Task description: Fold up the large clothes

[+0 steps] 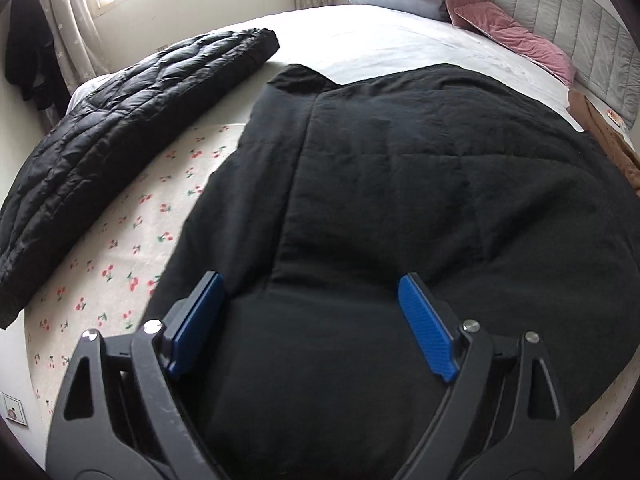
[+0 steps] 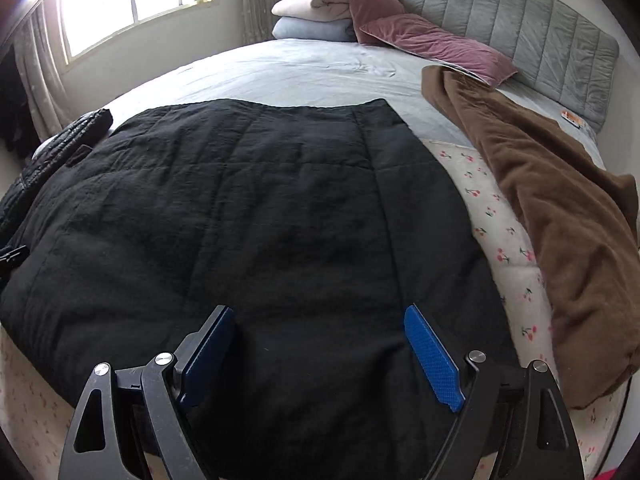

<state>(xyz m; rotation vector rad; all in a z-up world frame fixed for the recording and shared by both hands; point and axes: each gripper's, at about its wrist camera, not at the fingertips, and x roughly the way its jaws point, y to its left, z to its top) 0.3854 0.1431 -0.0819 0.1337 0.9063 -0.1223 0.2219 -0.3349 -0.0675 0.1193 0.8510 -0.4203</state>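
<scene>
A black quilted garment (image 2: 240, 208) lies spread, partly folded, across the bed's (image 2: 320, 68) near edge. Both the left hand-held gripper (image 1: 312, 320) and right hand-held gripper (image 2: 320, 352) hover above it, jaws apart and empty; further folds remain

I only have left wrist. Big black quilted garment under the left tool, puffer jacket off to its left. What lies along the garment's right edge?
Observer: A brown blanket, bunched, on the cherry-print cover beside the black quilted garment.
Operator: Right tool holding anything?
Observer: No. The right tool is open above the garment, nothing between its pads.
Operator: Far hem flat?
Observer: Yes, it lies straight across the grey sheet.
</scene>
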